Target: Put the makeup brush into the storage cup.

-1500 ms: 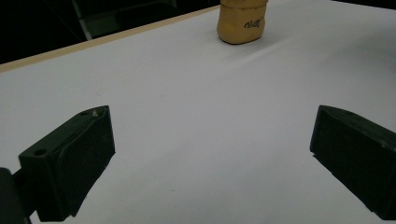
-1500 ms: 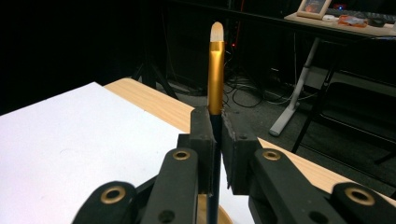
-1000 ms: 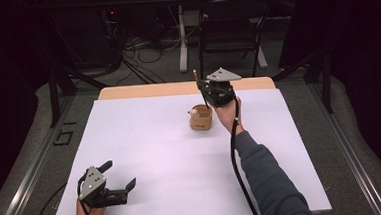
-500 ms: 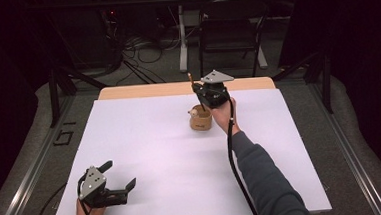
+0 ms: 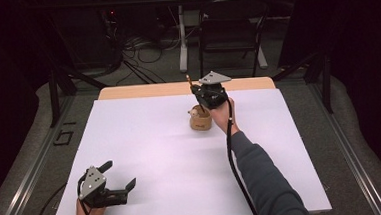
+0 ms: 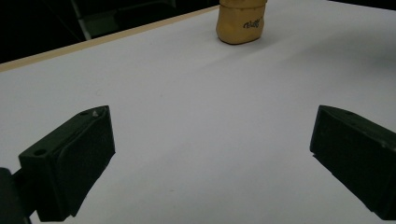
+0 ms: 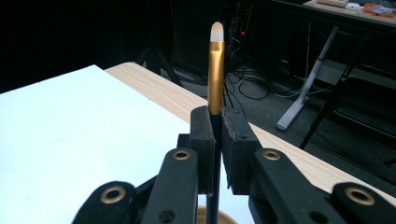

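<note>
Item 1, right tool: being held in the person's right hand just behind and above the wooden cup, near the far edge of the table. Its jaws are pressing together on the dark handle of a brush; in the right gripper view the brush is standing upright between the pads, its gold ferrule and pale tip rising above them. A black cable is trailing from this tool along the dark sleeve toward the near edge of the table.

Item 2, brush: being gripped by the right tool, hanging directly over the wooden cup. In the right gripper view the cup's rim is showing below the handle's lower end. Whether the handle is reaching into the cup cannot be told.

Item 3, wooden cup: standing upright on the white table, right of its middle and toward the far side. In the left gripper view it is sitting far ahead, showing dark lettering on its wall.

Item 4, left tool: resting low at the near left corner of the table, well apart from the wooden cup, in the person's left hand. Its jaws are standing wide apart with nothing between them, bare white table showing in the gap.
</note>
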`<state>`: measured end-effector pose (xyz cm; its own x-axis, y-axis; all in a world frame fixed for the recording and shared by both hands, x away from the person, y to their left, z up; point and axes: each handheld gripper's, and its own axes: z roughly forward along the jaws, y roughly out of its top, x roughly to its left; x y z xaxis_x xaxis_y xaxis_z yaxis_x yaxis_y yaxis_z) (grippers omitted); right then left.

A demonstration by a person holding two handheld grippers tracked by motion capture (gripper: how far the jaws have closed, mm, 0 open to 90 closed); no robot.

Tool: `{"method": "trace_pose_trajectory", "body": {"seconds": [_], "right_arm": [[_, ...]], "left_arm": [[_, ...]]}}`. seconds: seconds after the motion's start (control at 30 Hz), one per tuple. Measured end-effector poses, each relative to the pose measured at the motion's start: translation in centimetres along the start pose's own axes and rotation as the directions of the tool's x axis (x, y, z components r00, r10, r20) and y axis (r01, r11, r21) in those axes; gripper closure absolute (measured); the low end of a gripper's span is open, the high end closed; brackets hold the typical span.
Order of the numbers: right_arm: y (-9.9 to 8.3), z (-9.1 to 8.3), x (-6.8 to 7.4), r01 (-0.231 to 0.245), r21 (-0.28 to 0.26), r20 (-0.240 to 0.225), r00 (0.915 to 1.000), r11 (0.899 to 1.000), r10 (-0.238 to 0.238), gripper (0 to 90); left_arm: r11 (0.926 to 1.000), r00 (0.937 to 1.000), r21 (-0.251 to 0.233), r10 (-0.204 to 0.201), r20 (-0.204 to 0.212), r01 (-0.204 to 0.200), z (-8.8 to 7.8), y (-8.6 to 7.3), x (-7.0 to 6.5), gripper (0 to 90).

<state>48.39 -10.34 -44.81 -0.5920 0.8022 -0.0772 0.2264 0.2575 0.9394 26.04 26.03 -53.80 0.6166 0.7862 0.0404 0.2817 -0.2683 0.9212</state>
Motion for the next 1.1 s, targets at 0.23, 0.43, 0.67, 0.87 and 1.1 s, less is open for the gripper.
{"method": "trace_pose_trajectory", "body": {"seconds": [0.23,0.43,0.67,0.87,1.1], "right_arm": [[-0.2,0.2,-0.1,0.001,0.013,-0.003,1.0,1.0,-0.001,84.0],[-0.5,0.4,-0.3,-0.001,0.027,-0.001,1.0,1.0,0.001,84.0],[-0.7,0.7,-0.3,0.0,0.04,-0.004,1.0,0.999,0.0,84.0],[-1.0,0.9,-0.4,-0.008,0.054,-0.001,1.0,0.999,0.008,83.9],[-1.5,1.1,-0.3,-0.028,0.125,-0.046,0.9984,0.992,0.033,51.1]], "left_arm": [[1.0,1.0,0.002,0.0,0.001,0.0,0.0,0.0,0.0,0.0],[1.0,1.0,0.003,0.0,0.001,0.0,0.0,0.0,0.0,0.0],[1.0,1.0,0.004,0.001,0.001,-0.001,0.0,0.0,0.0,0.0],[1.0,1.0,0.005,0.001,0.001,-0.001,0.0,0.0,0.0,0.0],[1.0,1.0,0.008,0.0,0.001,0.0,0.0,0.0,0.0,0.0]]}}
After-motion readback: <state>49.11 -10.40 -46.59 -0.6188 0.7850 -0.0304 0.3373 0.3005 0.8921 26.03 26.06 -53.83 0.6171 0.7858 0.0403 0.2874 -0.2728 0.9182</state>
